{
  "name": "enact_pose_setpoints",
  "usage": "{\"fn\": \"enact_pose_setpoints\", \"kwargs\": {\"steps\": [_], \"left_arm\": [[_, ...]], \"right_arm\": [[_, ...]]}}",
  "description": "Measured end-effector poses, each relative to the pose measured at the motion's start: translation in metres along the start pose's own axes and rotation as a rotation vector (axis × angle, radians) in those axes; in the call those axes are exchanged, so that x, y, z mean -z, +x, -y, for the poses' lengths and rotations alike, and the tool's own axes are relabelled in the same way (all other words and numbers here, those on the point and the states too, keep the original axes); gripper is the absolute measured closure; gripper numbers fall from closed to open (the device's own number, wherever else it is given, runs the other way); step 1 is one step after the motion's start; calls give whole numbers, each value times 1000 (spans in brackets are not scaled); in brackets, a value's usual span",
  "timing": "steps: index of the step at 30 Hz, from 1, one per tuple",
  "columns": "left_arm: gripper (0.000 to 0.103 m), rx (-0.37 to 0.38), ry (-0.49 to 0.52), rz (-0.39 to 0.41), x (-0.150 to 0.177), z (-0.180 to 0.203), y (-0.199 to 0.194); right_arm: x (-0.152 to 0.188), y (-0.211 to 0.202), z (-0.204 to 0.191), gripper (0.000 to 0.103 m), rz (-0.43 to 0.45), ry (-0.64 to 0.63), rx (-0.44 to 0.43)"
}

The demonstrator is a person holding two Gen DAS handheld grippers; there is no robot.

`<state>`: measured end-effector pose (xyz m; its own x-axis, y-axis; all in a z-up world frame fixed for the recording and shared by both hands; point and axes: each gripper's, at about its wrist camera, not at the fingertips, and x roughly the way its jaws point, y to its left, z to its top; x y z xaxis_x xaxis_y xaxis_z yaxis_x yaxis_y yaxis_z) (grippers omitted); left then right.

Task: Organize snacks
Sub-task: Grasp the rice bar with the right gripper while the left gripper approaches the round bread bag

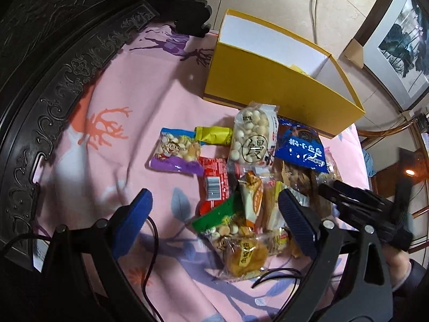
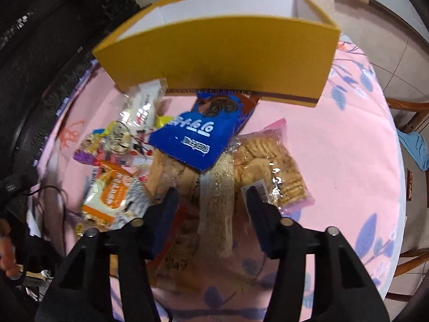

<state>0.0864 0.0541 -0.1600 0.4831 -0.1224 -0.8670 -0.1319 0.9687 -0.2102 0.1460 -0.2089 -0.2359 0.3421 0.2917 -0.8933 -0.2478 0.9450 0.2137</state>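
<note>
Left gripper [image 1: 214,214] hangs with its blue pads spread wide over the near end of the snack pile, pinching nothing; a green packet [image 1: 214,216] lies between them. Further right, the right gripper [image 2: 211,201] straddles a long pale cracker pack [image 2: 217,201], jaws partly spread, pads not visibly pressing it. Beyond the pile stands the open yellow box [image 2: 214,56] on the pink cloth [image 2: 335,147].

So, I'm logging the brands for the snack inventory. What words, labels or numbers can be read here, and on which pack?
"馒": in a black circle on the clear bag of white balls.
White lettering on the blue pack: seen upside down, not legible.
Barcode on the red pack: digits too small.
Print on the orange-and-white pack and the yellow-labelled pastry bag: blurred.
</note>
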Motion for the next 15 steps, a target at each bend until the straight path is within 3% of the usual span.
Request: {"fn": "enact_pose_setpoints", "kwargs": {"steps": [5, 7, 15], "left_arm": [[7, -13, -40, -3, 4, -14, -3], [7, -12, -66, -10, 6, -21, -2], [7, -9, -24, -64, 17, -22, 13]], "right_arm": [[1, 10, -12, 61, -8, -67, 38], [3, 10, -15, 74, -5, -92, 73], [24, -14, -4, 74, -1, -75, 30]]}}
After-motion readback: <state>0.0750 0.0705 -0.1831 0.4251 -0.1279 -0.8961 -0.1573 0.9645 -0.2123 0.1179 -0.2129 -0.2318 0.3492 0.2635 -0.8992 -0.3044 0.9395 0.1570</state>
